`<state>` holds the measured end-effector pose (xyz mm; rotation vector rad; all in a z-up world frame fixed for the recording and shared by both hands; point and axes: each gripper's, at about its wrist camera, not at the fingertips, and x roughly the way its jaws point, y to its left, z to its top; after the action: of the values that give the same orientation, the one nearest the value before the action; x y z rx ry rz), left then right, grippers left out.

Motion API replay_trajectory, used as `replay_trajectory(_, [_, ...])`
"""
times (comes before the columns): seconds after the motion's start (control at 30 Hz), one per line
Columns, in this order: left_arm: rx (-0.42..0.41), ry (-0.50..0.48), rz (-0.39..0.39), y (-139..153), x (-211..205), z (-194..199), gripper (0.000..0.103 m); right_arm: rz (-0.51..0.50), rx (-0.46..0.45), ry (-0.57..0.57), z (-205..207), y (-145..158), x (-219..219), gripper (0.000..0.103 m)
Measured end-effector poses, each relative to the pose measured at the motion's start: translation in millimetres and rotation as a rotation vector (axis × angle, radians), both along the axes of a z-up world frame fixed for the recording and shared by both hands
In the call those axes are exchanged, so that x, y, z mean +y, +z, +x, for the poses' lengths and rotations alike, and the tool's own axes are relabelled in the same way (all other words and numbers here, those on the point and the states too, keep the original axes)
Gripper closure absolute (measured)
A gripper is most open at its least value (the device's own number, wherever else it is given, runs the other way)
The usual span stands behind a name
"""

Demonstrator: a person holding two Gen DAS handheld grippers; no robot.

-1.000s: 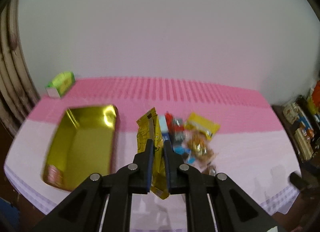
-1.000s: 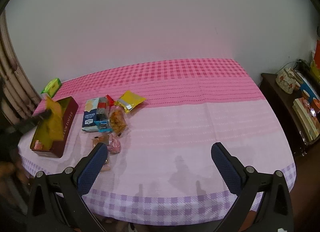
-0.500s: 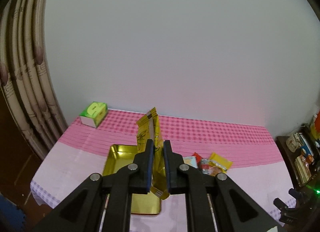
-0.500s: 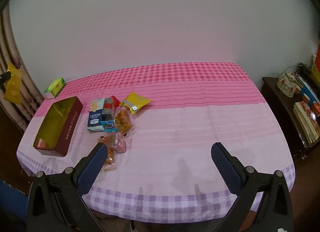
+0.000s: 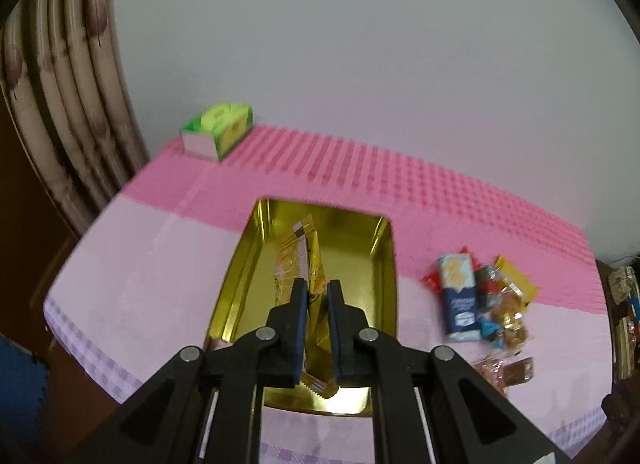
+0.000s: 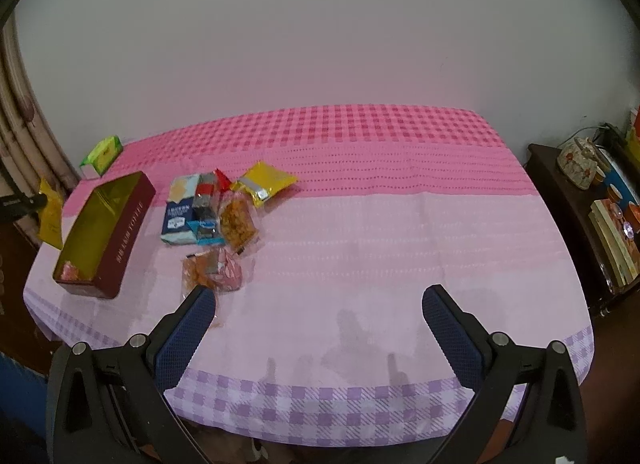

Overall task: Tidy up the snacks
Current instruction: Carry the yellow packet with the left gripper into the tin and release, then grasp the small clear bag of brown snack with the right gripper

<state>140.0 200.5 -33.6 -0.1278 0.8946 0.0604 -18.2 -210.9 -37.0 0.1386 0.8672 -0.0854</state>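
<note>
While left tongs (image 5: 317, 306) clamp yellow packet (image 5: 301, 260)

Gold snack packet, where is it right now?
Clamped in the left gripper, the gold snack packet hangs over the open tin at the table's left end.

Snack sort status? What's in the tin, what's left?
Done: one pinkish snack lies in the tin. In hand: left gripper is shut on a yellow packet above the tin, not released. Left: the pile beside the tin. Right gripper is open and empty.
</note>
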Motion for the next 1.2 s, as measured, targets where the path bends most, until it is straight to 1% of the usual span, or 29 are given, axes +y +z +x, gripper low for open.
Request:
replay_trajectory(0.1, [0.033,0.003,0.013,-19.0,-0.4,8.9,0.093,-0.011,0.034,0.002,5.2,-11.6,0.2,0.000])
replay_trajectory(0.3, [0.094,0.020,0.037,-53.5,4.7,42.8,0.093,-0.033,0.078,0.006,17.0,-27.5,2.1,0.000])
replay_trajectory(0.5, [0.120,0.021,0.079,-69.4,4.0,61.8,0.093,-0.049,0.113,0.025,23.5,-40.1,7.1,0.000])
replay_trajectory(0.6, [0.125,0.020,0.083,-75.6,1.5,66.3,0.093,-0.053,0.136,0.040,25.2,-47.3,9.4,0.000])
replay_trajectory(0.63, [0.125,0.016,0.080,-77.4,0.6,67.6,0.091,-0.055,0.142,0.043,25.4,-48.9,9.8,0.000])
replay_trajectory(0.67, [0.126,0.011,0.082,-78.7,-1.0,67.8,0.077,-0.056,0.144,0.044,25.2,-50.1,9.8,0.000])
replay_trajectory(0.7, [0.120,0.015,0.103,-77.3,-2.8,66.3,0.053,-0.054,0.143,0.046,25.5,-50.7,9.9,0.000])
replay_trajectory(0.73, [0.098,0.027,0.108,-74.2,-1.2,65.0,0.044,-0.051,0.141,0.047,25.2,-50.9,9.5,0.000])
replay_trajectory(0.77, [0.054,0.043,0.090,-66.3,1.4,59.4,0.040,-0.050,0.138,0.045,24.4,-50.7,8.6,0.000])
replay_trajectory(0.83, [-0.037,0.073,0.002,-42.7,12.3,42.6,0.040,-0.038,0.128,0.050,23.3,-50.3,7.8,0.000])
replay_trajectory(0.87, [-0.070,0.080,-0.024,-31.6,16.4,34.0,0.039,-0.022,0.117,0.060,22.0,-49.7,7.0,0.000])
replay_trajectory(0.9, [-0.117,0.078,-0.040,-14.6,20.3,18.3,0.037,-0.005,0.107,0.067,21.1,-49.2,6.5,0.000])
replay_trajectory(0.97, [-0.176,0.063,-0.025,7.8,21.8,-8.0,0.036,0.028,0.091,0.081,19.7,-49.8,6.8,0.000])
replay_trajectory(1.03, [-0.267,0.012,-0.020,29.2,21.5,-49.6,0.030,0.079,0.072,0.112,19.2,-52.7,10.6,0.000])
replay_trajectory(1.07, [-0.295,-0.010,-0.016,33.9,21.0,-66.3,0.021,0.099,0.064,0.131,19.1,-55.0,13.9,0.000])
replay_trajectory(1.1, [-0.323,-0.034,-0.009,36.3,20.5,-86.8,0.017,0.102,0.058,0.143,19.1,-56.7,18.3,0.000])
replay_trajectory(1.17, [-0.340,-0.075,-0.029,29.1,22.9,-118.5,0.017,0.071,0.037,0.161,18.3,-59.9,30.9,0.000])
replay_trajectory(1.2, [-0.322,-0.082,-0.044,18.2,25.7,-134.0,0.017,0.055,0.026,0.169,17.5,-61.2,36.8,0.000])
